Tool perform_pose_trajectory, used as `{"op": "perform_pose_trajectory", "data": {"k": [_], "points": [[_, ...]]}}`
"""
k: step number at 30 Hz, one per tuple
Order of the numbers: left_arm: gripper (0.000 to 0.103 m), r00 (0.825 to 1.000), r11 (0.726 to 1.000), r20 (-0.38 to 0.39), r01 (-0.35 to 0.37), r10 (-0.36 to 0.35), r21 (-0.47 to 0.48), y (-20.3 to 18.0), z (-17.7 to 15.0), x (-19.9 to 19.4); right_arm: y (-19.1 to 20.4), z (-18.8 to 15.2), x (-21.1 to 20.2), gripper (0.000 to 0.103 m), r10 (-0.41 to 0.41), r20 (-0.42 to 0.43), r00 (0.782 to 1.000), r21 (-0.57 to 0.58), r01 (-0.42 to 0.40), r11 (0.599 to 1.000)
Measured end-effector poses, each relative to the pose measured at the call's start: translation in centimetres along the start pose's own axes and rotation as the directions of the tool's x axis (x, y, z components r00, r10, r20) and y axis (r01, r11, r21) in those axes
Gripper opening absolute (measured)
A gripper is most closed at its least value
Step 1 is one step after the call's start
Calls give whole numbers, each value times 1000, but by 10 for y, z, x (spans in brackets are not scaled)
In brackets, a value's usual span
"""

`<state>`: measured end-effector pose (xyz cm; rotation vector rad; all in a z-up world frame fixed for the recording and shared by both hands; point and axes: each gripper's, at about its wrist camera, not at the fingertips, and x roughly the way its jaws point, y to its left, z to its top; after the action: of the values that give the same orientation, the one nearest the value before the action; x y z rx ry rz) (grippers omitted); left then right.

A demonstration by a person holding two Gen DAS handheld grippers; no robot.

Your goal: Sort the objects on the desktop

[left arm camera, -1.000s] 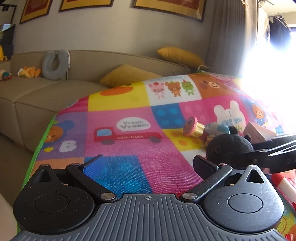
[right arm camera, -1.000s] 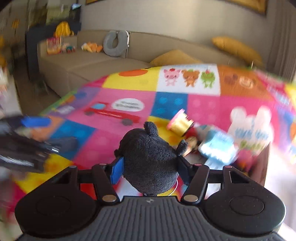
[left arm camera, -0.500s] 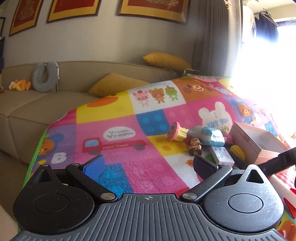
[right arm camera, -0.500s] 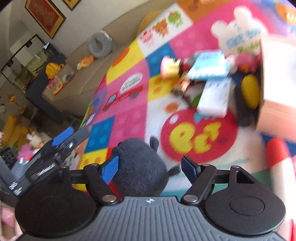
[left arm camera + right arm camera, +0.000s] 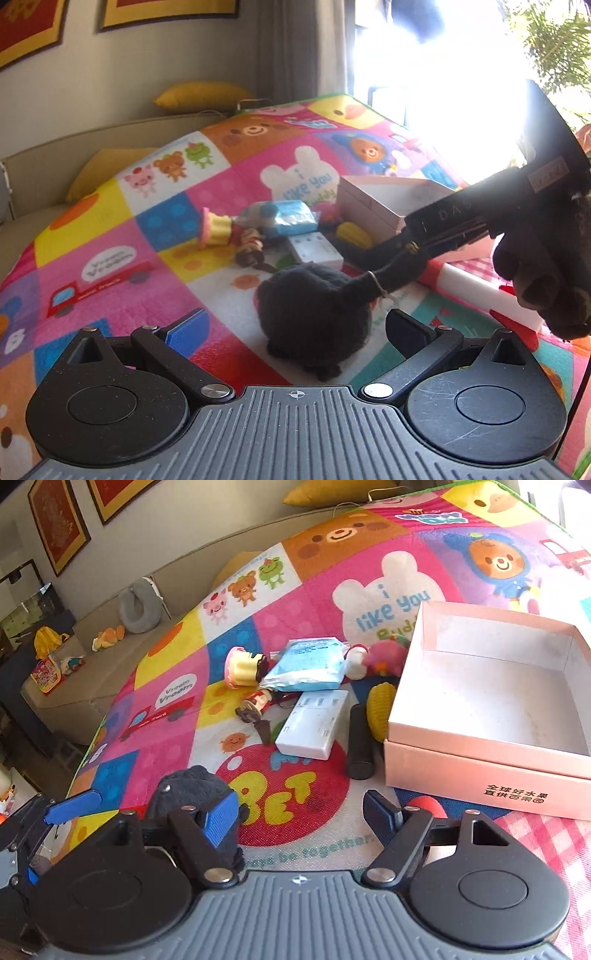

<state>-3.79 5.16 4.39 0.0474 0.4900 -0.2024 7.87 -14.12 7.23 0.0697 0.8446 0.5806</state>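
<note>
A black plush toy [image 5: 314,314] rests on the colourful play mat between the fingers of my open left gripper [image 5: 295,328]. In the right wrist view the plush [image 5: 192,794] lies just left of my open, empty right gripper [image 5: 303,812], outside its blue finger. An open pink box [image 5: 491,709] stands empty at the right. Beside it lie a white box [image 5: 314,723], a blue packet [image 5: 306,661], a black cylinder [image 5: 360,742], a yellow corn toy [image 5: 380,705], a pink toy [image 5: 384,657] and small figurines [image 5: 255,701].
The mat [image 5: 295,590] ends at a beige sofa [image 5: 74,686] with yellow cushions and a grey neck pillow [image 5: 140,605]. A red and white object [image 5: 487,291] lies near the box. Bright window glare fills the upper right of the left wrist view.
My right gripper has opened and let the black plush go onto the mat, then drawn to its right. My left gripper has swung right, and the plush now sits between its fingers.
</note>
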Motion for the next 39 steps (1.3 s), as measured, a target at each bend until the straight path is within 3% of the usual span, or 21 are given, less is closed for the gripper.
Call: {"op": "perform_pose_trajectory", "data": {"k": [4,8,11,15,20,24,27,31,36,39], "points": [[103,999,1000,-46,-7,8,26,-12,-2,16,-13,-1,-28,77,-20,84,996,-3,21,1000],[103,996,1000,-94,-2,3,9,-13,-7,28,-33,-14,-62,80,-123,150,981,-41,131,991],[103,993,1000,-117,28,-29,-8,-16,-10,31,-51,-33,-79,80,-189,131,973,-38,196,980],[103,990,997,-120,75,-76,-10,-26,-10,33,-74,-68,-95,80,-207,73,975,23,206,978],[103,988,995,-119,102,-101,2,-36,-6,33,-66,-85,-104,80,-209,127,970,-18,213,977],[103,987,993,-112,118,-116,13,-38,-7,23,-55,-73,-89,61,-183,117,976,-54,191,980],[103,989,994,-110,104,-100,28,-34,-8,20,-48,-73,-73,58,-180,89,980,-87,187,978],[103,991,998,-116,66,-63,15,-23,-5,22,-42,-79,-61,32,-158,34,987,-107,161,981],[103,987,996,-139,79,-84,-41,-18,-5,32,-31,-88,-72,29,-32,-21,999,-115,29,993],[103,982,993,-149,108,-114,-48,-25,-8,36,-22,-95,-76,30,-20,-35,999,-154,14,988]]}}
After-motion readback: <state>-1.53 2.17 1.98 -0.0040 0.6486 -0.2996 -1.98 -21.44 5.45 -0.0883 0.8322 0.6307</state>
